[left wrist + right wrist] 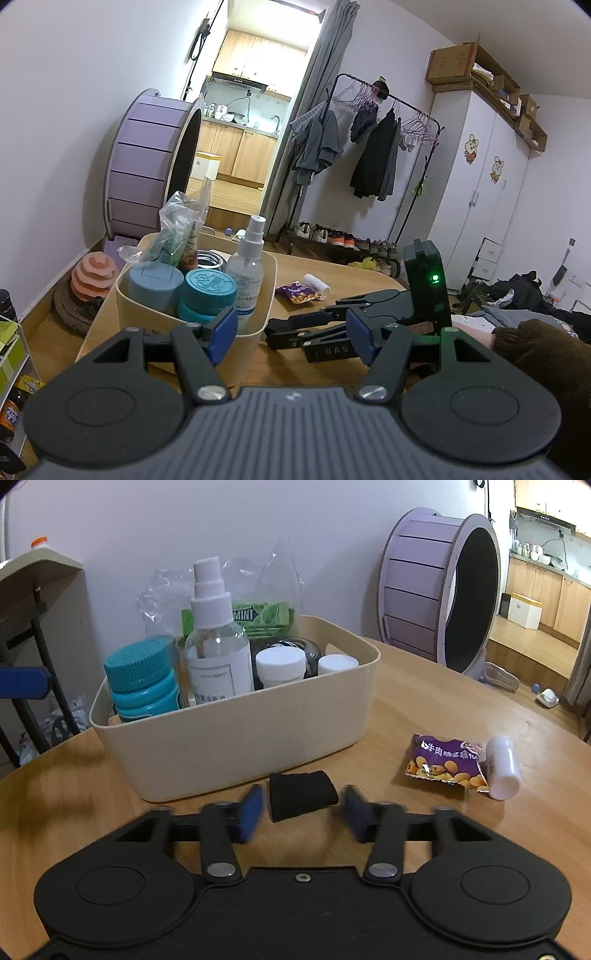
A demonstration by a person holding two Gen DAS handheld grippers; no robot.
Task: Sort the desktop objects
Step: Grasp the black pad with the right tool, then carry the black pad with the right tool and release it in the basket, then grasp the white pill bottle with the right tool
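Observation:
A cream bin (pixel 240 746) stands on the wooden table (pixel 424 701). It holds a teal jar (pixel 142 679), a spray bottle (pixel 216 646), two white-capped jars (pixel 280 666), a mint packet (pixel 262 618) and a plastic bag. A small black block (pixel 303 794) lies on the table just in front of the bin. My right gripper (pixel 303 814) is open, its blue pads on either side of the block's near end and blurred. A purple snack packet (pixel 445 762) and a small white bottle (pixel 502 768) lie to the right. My left gripper (pixel 291 336) hangs open and empty beside the bin (pixel 255 343).
A large purple wheel (pixel 436 590) stands behind the table's far corner. A clothes rack (pixel 384 147), shoes and a white wardrobe (pixel 480 177) line the far wall. A brown sleeve (pixel 535 343) reaches in from the right. Shelving (pixel 33 576) stands left of the table.

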